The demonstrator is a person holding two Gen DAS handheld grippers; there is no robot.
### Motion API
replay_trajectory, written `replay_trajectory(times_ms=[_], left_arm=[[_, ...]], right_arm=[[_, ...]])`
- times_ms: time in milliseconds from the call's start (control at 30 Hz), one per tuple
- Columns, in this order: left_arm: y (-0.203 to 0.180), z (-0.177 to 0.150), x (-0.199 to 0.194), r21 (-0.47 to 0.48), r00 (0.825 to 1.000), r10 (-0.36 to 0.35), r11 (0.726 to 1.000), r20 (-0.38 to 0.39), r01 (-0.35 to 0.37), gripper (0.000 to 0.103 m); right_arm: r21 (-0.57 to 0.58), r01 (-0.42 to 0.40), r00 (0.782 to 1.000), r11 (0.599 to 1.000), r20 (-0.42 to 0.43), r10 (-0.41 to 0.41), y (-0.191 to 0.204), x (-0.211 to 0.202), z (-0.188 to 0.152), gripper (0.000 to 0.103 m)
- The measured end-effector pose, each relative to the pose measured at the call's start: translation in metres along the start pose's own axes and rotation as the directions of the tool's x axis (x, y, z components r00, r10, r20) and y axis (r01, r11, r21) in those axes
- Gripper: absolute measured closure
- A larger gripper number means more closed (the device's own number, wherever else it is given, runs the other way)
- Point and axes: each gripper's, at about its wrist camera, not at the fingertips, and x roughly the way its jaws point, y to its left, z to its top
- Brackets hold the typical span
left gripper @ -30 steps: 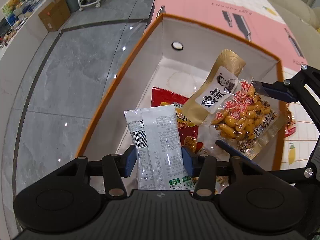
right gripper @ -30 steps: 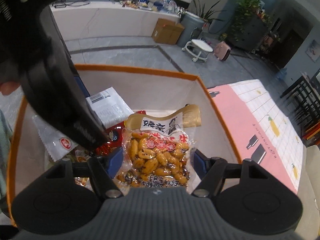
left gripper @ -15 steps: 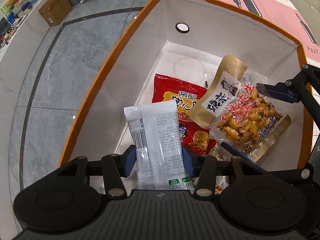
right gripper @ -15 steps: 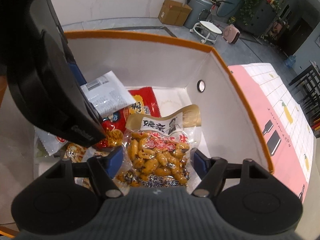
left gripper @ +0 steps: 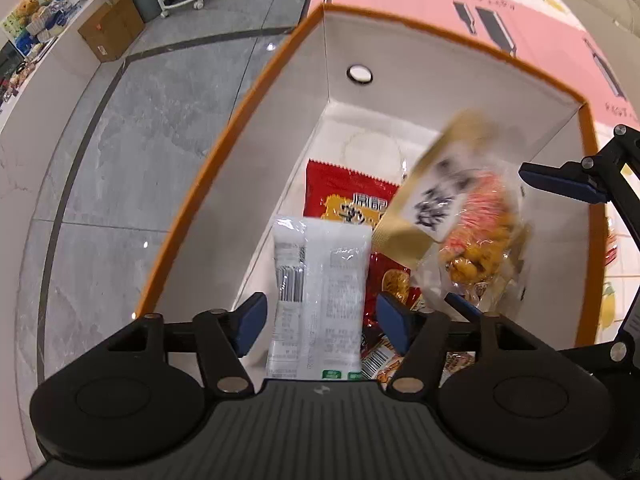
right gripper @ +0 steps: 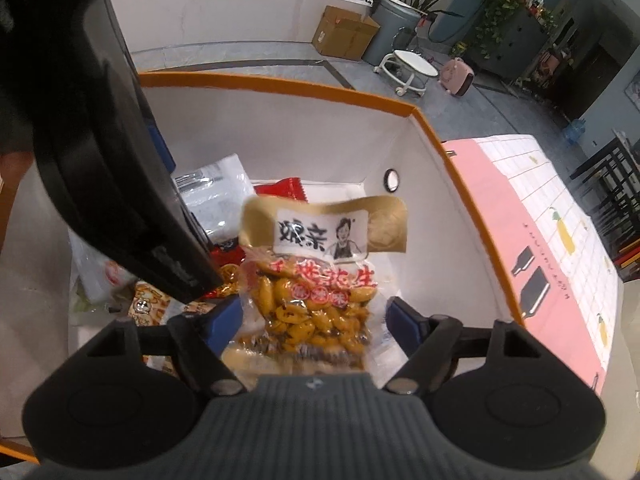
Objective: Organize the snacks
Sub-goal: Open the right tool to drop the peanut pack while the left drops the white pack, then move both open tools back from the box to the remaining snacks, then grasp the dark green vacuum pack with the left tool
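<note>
both packets caught over the orange-rimmed box [left gripper: 224, 136], mid-release. in the left gripper [left gripper: 318, 316], a white foil packet [left gripper: 320, 280] standing between blue fingers [left gripper: 250, 314] that have just been opening, a clear gap on each side, so no longer pinched. in the right gripper [right gripper: 314, 316], a clear peanut bag [right gripper: 316, 280] with a gold header, also between fingers [right gripper: 402, 322] that have just been opening; left pad close to the film, right pad clear of it, so released too. judged light, soft and crinkly, both of them: slick film, contents shifting inside, the peanuts lumpy and crushable under a hard squeeze. best taken by the flat sealed end or across the narrow width, with gentle pressure. left wrist view gives the far-left corner of the box, a round hole in its wall, a red snack bag [left gripper: 348, 196] lying on the bottom under both packets, and the peanut bag blurred, probably falling; pink patterned cloth on the counter [left gripper: 540, 20] beyond the far rim. right wrist view shows the peanut bag's print sharply, more small packets at the near left of the box floor, and the left gripper's black body blocking the left; the white packet [right gripper: 218, 200] only partly visible behind it.
</note>
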Motion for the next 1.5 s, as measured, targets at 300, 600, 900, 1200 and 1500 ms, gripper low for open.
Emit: replay_trajectory(times_ms=[300, 600, 900, 1200, 1500], left_arm=[[-0.002, -0.005, -0.04, -0.029, 0.989, 0.02, 0.999, 0.148, -0.015, 0.02], [-0.029, -0.021, -0.096, -0.007, 0.922, -0.012, 1.0, 0.387, 0.016, 0.02], [-0.083, -0.047, -0.123, 0.072, 0.843, -0.031, 0.997, 0.538, -0.009, 0.021], [-0.148, -0.069, -0.107, 0.207, 0.844, -0.209, 0.971, 0.494, 0.12, 0.021], [-0.192, -0.068, -0.059, 0.222, 0.888, -0.252, 0.959, 0.384, 0.176, 0.024]], right_arm=[[0.069, 0.054, 0.992, 0.996, 0.107, -0.061, -0.018, -0.039, -0.002, 0.019], [0.325, 0.042, 0.951, 0.945, 0.275, -0.137, -0.048, -0.105, -0.047, 0.019], [0.444, 0.065, 0.913, 0.894, 0.334, -0.233, -0.048, -0.156, -0.119, 0.019], [0.61, 0.129, 0.926, 0.782, 0.208, -0.315, -0.061, -0.155, -0.198, 0.018], [0.659, 0.176, 0.944, 0.731, 0.096, -0.315, -0.064, -0.126, -0.251, 0.018]])
